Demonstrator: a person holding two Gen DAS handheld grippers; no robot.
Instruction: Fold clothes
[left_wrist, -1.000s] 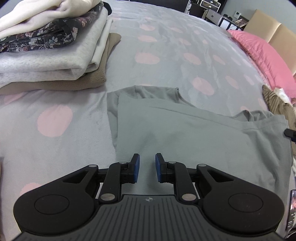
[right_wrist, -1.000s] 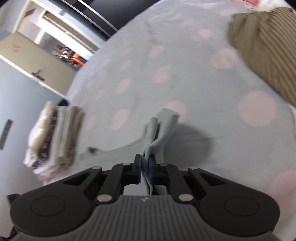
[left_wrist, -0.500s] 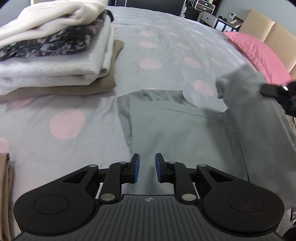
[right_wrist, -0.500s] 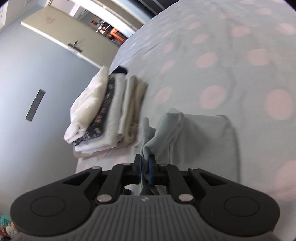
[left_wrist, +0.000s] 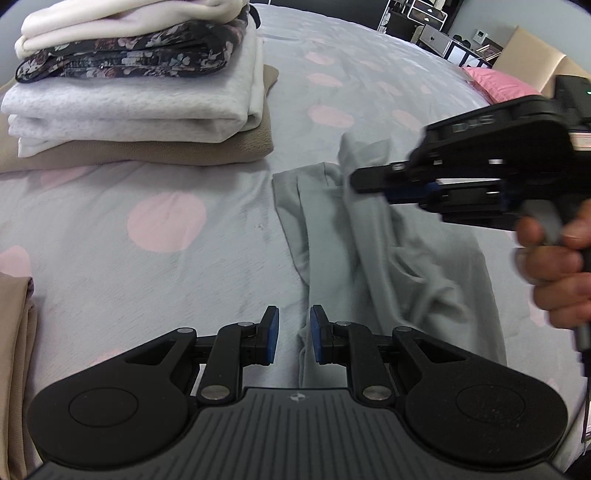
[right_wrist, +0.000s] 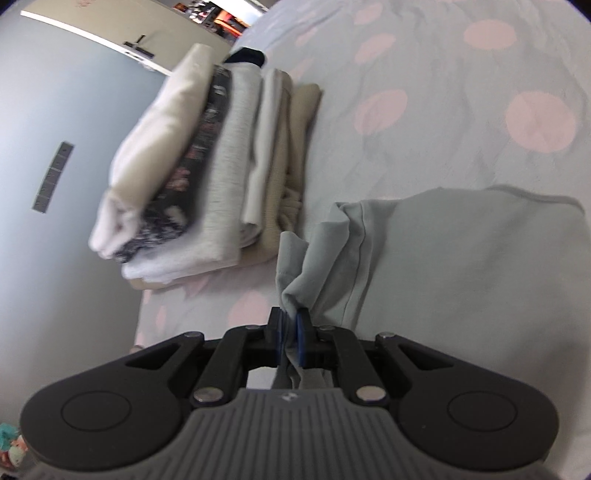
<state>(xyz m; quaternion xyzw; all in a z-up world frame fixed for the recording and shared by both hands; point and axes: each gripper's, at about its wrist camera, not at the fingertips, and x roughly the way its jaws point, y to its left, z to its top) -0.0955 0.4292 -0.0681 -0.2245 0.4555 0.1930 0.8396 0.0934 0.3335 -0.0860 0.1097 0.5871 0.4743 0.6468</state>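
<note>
A soft, matte pale-grey T-shirt (left_wrist: 373, 258) is spread on the bed (left_wrist: 147, 266), whose cover is a grey, slightly rumpled fabric printed with round pink dots. The shirt lies partly doubled over itself, with long loose creases running along its length and a stitched hem seen at its bunched end. That bunched end is pinched between the blue pads of the right gripper (right_wrist: 290, 338), whose jaws are clenched on a gathered fold of the cloth; the fold is lifted off the bed while the rest of the shirt lies flat. In the left wrist view the right gripper (left_wrist: 360, 181) is seen from the side, held over the far end of the shirt by a hand (left_wrist: 554, 262) wrapped around its handle.

The left gripper (left_wrist: 294, 338) is held above the near end of the shirt, its blue-padded jaws parted and nothing between them.

Near the far left corner of the bed a stack of folded clothes (left_wrist: 136, 88) is seen: a tan ribbed knit at the bottom, thick pale-grey fleece above it, a dark floral fabric, and cream cloth on top. A folded beige garment (left_wrist: 14, 354) lies at the left edge.
</note>
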